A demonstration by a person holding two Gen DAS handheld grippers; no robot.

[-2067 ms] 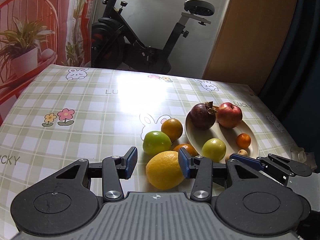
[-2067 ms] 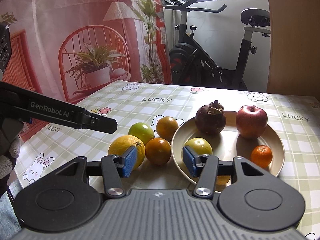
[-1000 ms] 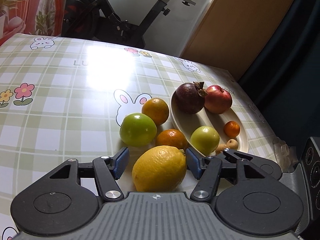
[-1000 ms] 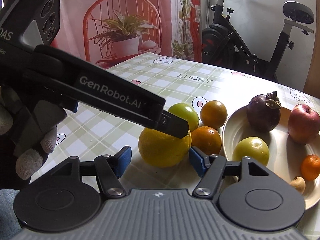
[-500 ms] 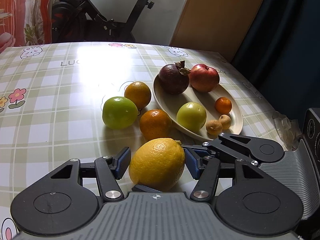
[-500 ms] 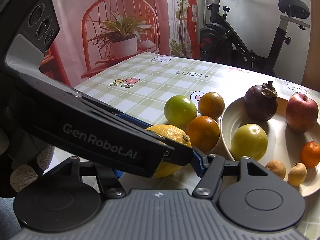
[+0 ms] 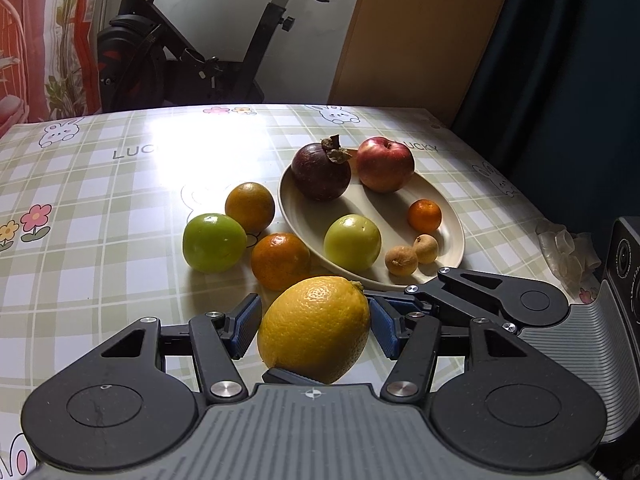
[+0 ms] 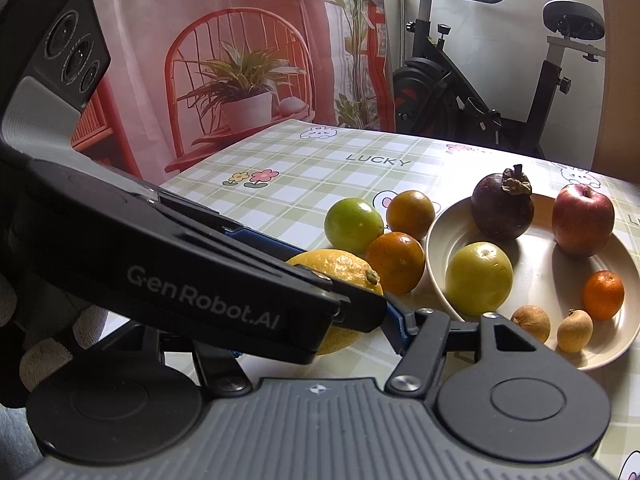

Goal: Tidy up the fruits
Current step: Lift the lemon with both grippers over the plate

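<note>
A yellow lemon (image 7: 314, 328) sits between the blue pads of my left gripper (image 7: 316, 326), which is shut on it. My right gripper (image 8: 316, 332) grips the same lemon (image 8: 340, 268) crosswise: one finger (image 7: 460, 292) lies at its right and the other tip shows under it. In the right wrist view the left gripper's near finger (image 8: 240, 300) hides my right gripper's left pad. A beige plate (image 7: 452, 248) holds a mangosteen (image 7: 320, 172), a red apple (image 7: 384, 164), a green apple, a mandarin and two longans. A green apple (image 7: 214, 242) and two oranges (image 7: 280, 260) lie on the cloth.
The checked tablecloth (image 7: 100, 200) runs to the table's right edge, where crumpled clear plastic (image 7: 568, 252) lies. An exercise bike (image 7: 180, 52) and a wooden door stand behind the table. A gloved hand (image 8: 40, 360) holds the left gripper at the near left.
Both grippers came in around the lemon from opposite sides and their pads closed onto it. The lemon now sits a little nearer, apart from the oranges.
</note>
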